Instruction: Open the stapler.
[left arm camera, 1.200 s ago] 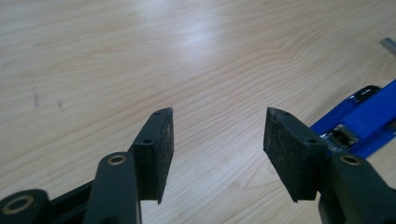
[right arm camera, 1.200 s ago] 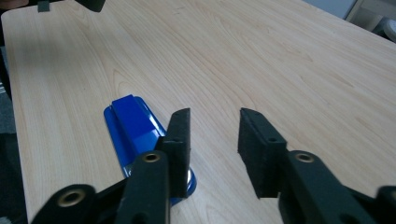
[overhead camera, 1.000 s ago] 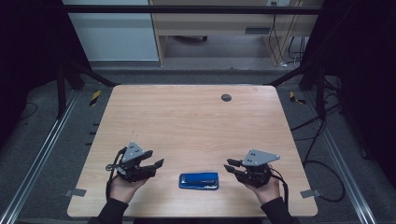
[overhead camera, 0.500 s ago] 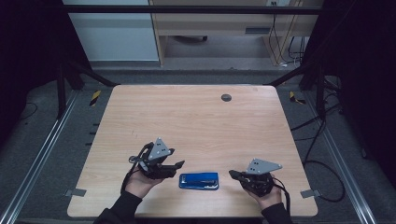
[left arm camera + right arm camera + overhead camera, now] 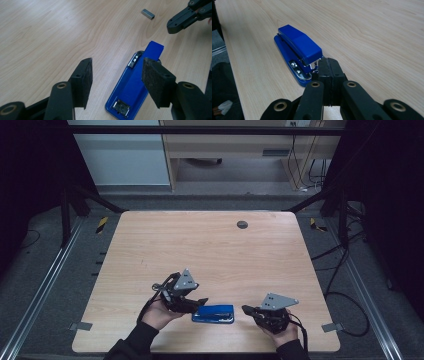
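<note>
A blue stapler (image 5: 214,313) lies flat near the table's front edge, between my two grippers. My left gripper (image 5: 199,302) hovers at its left end, open. In the left gripper view the stapler (image 5: 135,87) lies below and between the spread pads (image 5: 83,82), which do not press on it. My right gripper (image 5: 247,309) sits just right of the stapler, its tip pointing at it. In the right gripper view the jaws (image 5: 329,62) are shut together with nothing between them, their tips right at the metal front end of the stapler (image 5: 298,47).
A small grey metal staple strip (image 5: 148,14) lies on the wood beyond the stapler. A dark round disc (image 5: 242,224) sits near the table's far edge (image 5: 200,212). Wooden tabletop stretches behind the grippers; metal rails (image 5: 45,280) and cables flank the table.
My left gripper has moved right, from the table's left front up to the stapler's end. My right gripper has sunk slightly toward the front edge beside the stapler.
</note>
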A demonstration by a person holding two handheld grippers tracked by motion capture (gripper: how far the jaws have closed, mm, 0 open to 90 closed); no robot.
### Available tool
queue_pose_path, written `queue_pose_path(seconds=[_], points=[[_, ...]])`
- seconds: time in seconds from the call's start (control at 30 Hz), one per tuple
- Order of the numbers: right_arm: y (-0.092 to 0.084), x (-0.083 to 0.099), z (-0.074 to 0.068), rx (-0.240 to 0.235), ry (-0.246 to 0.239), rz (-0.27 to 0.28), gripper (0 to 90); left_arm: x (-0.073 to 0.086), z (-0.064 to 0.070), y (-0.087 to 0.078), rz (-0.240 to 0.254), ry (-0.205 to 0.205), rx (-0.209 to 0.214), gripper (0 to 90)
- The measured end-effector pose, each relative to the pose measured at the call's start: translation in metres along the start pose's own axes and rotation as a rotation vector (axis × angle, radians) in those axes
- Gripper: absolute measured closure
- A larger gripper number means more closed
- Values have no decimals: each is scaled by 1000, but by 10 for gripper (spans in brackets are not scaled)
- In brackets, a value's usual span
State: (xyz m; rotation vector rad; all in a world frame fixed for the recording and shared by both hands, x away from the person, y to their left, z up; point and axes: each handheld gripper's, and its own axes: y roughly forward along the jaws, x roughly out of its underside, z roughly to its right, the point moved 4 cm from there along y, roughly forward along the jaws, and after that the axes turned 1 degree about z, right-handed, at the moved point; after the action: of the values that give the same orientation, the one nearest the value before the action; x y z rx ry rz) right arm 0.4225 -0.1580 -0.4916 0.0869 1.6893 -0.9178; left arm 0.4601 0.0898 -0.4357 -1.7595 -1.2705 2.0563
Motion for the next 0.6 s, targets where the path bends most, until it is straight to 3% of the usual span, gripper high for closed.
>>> queue_pose_path(seconds=[0.17,0.23,0.6], points=[[0,-1,-5,-23,-3,7,900,-5,8,6,-32,46,24,427],[2,-1,-8,-31,-9,6,900,-10,13,10,-54,85,48,436],[12,3,-15,-52,-10,-8,900,-22,21,28,-129,153,111,455]])
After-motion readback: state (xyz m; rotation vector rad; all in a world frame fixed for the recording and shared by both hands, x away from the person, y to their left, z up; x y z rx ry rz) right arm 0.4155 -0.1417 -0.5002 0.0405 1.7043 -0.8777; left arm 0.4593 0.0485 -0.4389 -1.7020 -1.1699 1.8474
